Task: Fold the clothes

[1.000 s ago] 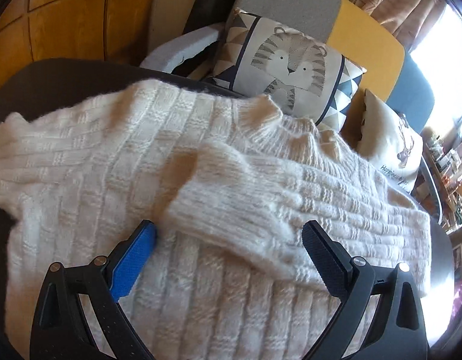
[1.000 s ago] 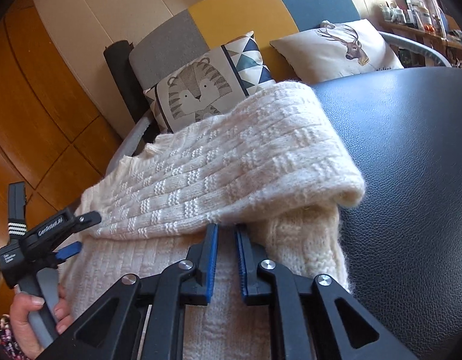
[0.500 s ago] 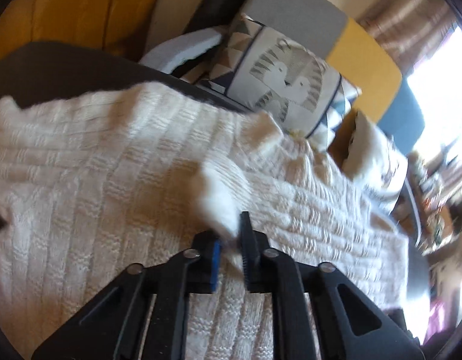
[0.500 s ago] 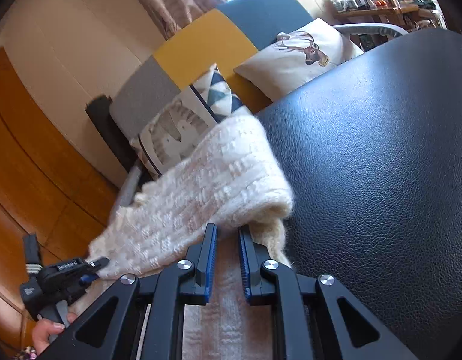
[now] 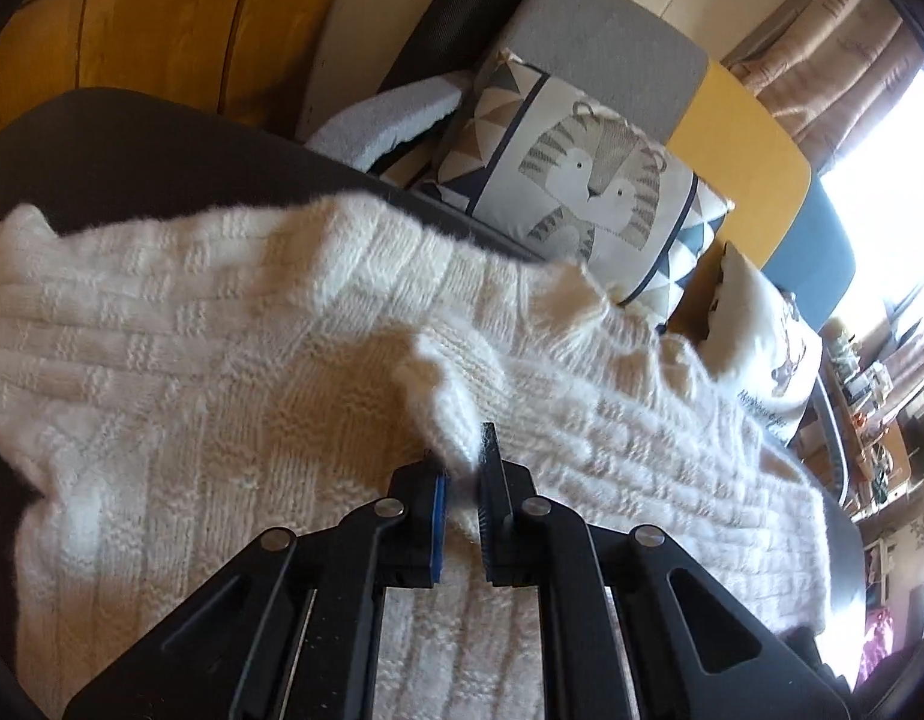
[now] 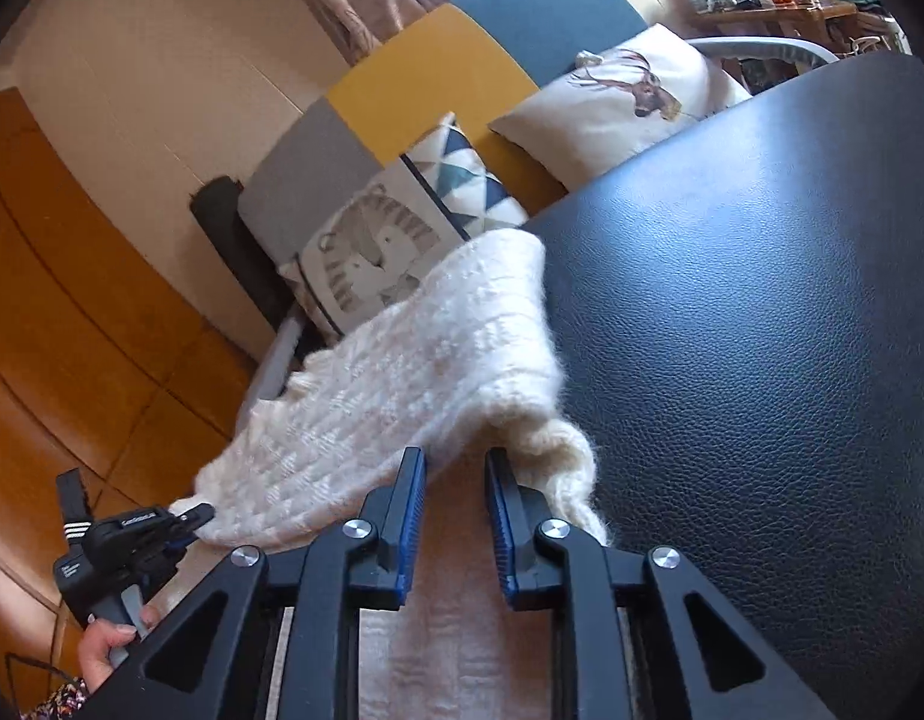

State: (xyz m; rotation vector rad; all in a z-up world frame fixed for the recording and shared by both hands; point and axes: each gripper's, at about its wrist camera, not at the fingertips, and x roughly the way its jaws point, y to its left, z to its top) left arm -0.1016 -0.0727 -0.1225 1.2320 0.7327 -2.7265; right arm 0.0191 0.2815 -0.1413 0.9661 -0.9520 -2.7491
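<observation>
A cream knitted sweater is being spread over the dark leather-textured bench, its body lying flat and one sleeve lying folded across it. The left tongs are being held narrow, the cuff end of that sleeve being pinched between the blue-padded fingers and raised slightly off the body. In the right wrist view, the right tongs are being held a little apart, near the sweater's right edge, where a fold of knit is being lifted off the bench; whether fabric is actually being gripped between these fingers cannot be told. The left tongs are also being seen from the right wrist view, at the far end of the raised knit, with the hand on the handle. Behind the bench, a tiger-print cushion and a deer-print cushion are being propped on a sofa.
</observation>
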